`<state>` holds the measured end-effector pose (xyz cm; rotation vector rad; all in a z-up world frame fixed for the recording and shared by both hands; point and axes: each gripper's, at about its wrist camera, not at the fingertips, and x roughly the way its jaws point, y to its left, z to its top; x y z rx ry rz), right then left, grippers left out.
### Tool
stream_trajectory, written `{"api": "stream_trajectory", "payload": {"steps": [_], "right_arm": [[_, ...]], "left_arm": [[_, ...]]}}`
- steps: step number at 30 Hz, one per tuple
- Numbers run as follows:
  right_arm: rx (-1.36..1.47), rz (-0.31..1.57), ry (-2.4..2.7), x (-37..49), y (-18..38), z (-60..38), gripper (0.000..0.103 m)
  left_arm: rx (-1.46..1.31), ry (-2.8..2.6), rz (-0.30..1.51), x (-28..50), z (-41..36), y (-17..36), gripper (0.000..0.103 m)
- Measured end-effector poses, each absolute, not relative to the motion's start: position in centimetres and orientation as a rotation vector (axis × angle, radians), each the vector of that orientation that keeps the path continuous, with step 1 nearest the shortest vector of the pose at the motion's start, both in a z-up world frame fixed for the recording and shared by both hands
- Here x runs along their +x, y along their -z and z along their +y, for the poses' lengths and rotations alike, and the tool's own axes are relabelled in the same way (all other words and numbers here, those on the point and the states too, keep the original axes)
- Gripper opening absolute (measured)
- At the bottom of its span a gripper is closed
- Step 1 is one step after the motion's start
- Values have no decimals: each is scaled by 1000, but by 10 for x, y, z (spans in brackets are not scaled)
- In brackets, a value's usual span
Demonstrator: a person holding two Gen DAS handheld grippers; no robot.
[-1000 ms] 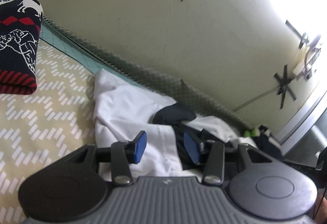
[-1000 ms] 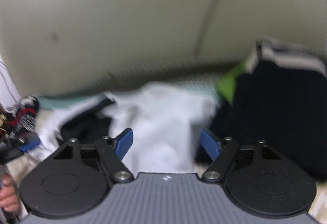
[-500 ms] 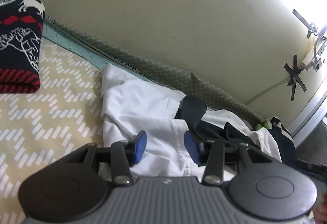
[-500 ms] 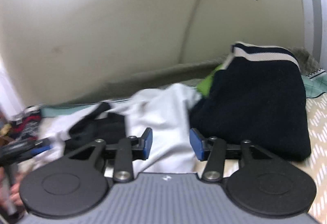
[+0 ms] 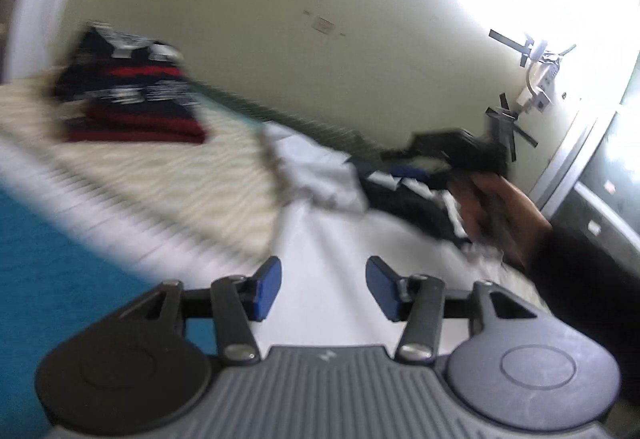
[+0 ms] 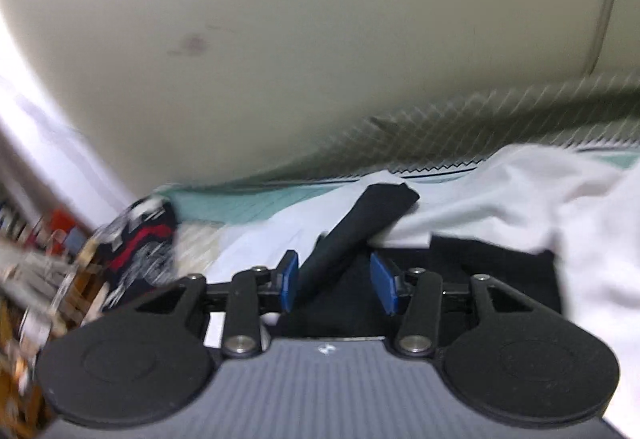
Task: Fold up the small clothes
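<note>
Left gripper (image 5: 322, 285) fingers opening over white garment (image 5: 328, 239); folded patterned sweater (image 5: 132, 95) beyond.

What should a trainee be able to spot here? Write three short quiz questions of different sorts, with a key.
1. In the right wrist view, what lies between the pads of the right tongs?
A. a red towel
B. a dark strip of cloth
C. a yellow sock
2. True or false: in the left wrist view, the folded navy, red and white patterned knit lies apart from the white garment.
3. Fill in: the pads of the right tongs are coloured ____.

Key: 1 B; 2 true; 3 blue.
</note>
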<state>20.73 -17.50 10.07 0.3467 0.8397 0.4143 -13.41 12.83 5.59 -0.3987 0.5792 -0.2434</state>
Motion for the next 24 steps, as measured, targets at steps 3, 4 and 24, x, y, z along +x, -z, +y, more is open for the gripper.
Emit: {"api": "stream_trajectory", "payload": {"steps": [3,4,24], "right_arm": [[416,880,-367,236,-78,-166,49],[434,892,-377,241,-73,-163,44],[452,777,-537,70,-135,-234,62]], "left_arm": [[-424,117,605,-201,164,-51,50],[-444,69,613,-215,175,-48,50],[-457,170,616,-219,165,-35,67]]}}
